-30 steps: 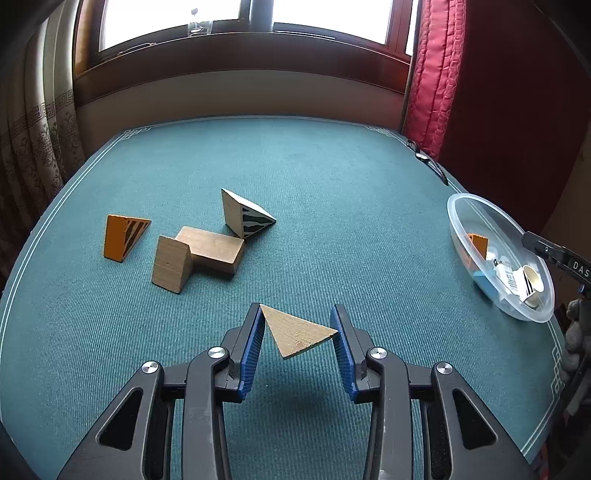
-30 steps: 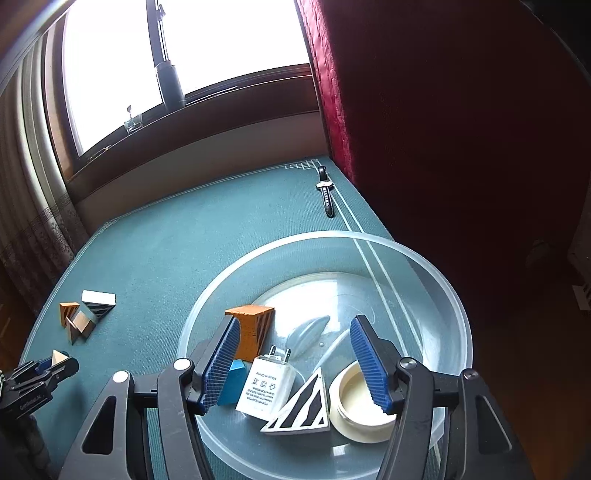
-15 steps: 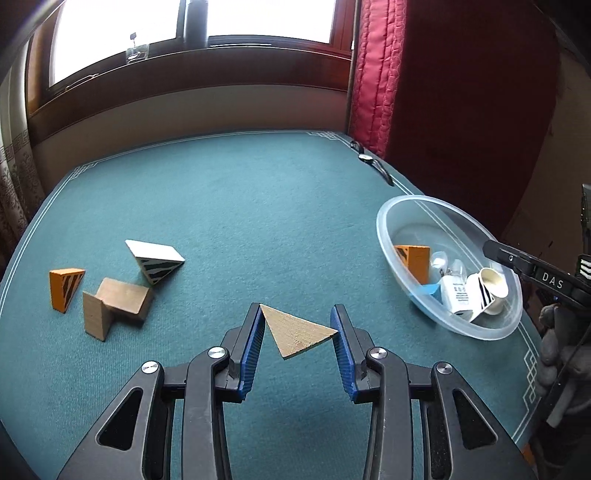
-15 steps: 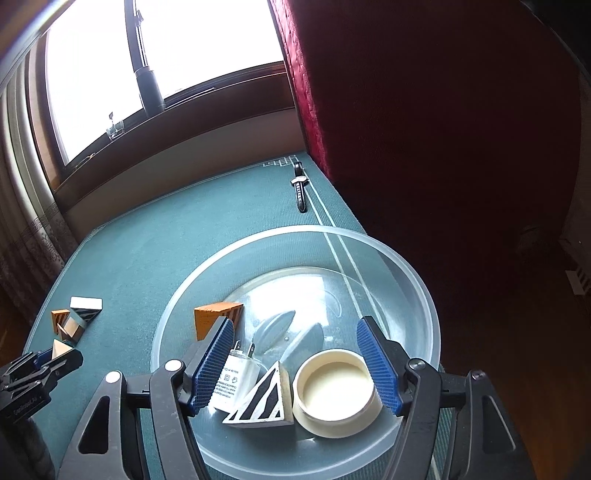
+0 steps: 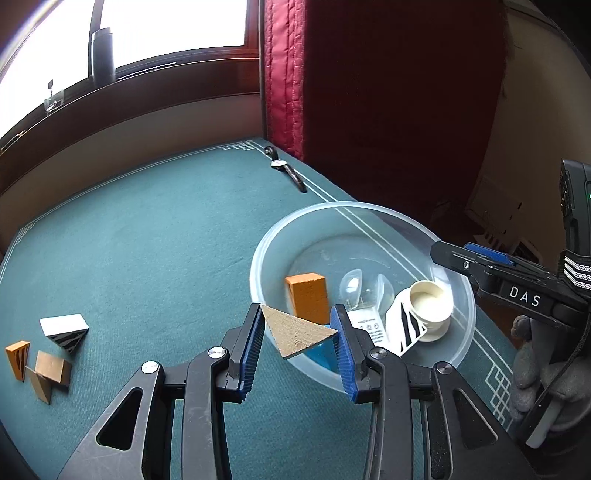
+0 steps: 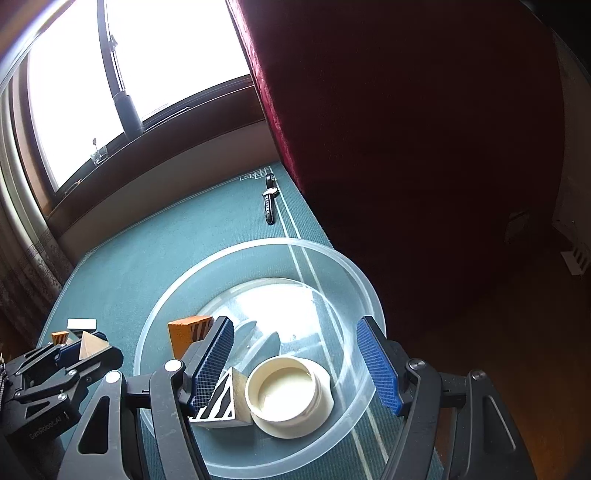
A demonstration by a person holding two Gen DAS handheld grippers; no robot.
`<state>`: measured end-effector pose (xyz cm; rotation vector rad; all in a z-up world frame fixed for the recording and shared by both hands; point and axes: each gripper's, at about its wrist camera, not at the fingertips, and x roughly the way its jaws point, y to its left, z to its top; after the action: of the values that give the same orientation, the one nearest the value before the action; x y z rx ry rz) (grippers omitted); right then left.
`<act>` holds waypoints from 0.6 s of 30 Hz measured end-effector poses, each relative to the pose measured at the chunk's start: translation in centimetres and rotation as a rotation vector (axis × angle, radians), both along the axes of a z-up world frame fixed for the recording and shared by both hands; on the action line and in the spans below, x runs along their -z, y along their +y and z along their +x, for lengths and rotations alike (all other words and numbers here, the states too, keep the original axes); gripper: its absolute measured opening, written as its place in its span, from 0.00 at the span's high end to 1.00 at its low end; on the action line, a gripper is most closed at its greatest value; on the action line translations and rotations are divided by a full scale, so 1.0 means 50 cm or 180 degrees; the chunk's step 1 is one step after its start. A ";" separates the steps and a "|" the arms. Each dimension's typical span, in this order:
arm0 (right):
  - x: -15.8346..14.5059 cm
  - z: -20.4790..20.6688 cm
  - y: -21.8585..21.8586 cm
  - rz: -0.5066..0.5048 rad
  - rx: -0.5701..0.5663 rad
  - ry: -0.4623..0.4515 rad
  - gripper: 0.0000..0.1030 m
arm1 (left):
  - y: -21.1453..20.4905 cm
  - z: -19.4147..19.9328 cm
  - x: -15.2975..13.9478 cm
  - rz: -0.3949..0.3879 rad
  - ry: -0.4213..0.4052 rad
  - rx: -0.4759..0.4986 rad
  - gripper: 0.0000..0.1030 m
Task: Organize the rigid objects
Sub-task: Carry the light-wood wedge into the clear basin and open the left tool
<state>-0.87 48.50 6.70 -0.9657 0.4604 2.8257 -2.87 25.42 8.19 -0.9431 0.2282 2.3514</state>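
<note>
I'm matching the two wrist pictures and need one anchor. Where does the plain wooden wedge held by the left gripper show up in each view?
Left wrist view: the plain wooden wedge sits low at centre, clamped in the left gripper.
Right wrist view: it is small at the left edge, in that same gripper.
Shared landmark: the wristwatch on the green table's far corner.

A desk (image 5: 147,240) covered in teal cloth with a pale line border and fret-pattern corners stands below a wide window (image 5: 166,33) that lets in bright, washed-out daylight over a dark brown wooden sill (image 5: 147,88). A quilted crimson curtain (image 5: 284,74) hangs at the window's right edge beside a dark red wall (image 5: 399,92), and a patterned beige curtain (image 6: 26,266) hangs at the left. On the sill stand a dark cylindrical post (image 5: 102,55) and a small clear glass (image 6: 99,153).
</note>
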 end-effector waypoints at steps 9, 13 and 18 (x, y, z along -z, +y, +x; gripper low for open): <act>-0.005 0.000 0.026 -0.0105 0.0119 0.0034 0.30 | 0.080 -0.004 -0.001 0.0011 0.0003 0.0221 0.63; -0.007 0.000 0.029 -0.0118 0.0143 0.0048 0.30 | 0.099 -0.003 0.000 0.0067 -0.0021 0.0285 0.60; 0.000 0.001 0.026 -0.0137 0.0160 0.0033 0.30 | 0.080 -0.011 0.010 0.0242 -0.0114 0.0180 0.35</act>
<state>-0.80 49.79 6.71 -0.9341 0.5412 2.7882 -3.40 29.42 7.71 -0.9294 0.1483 2.2733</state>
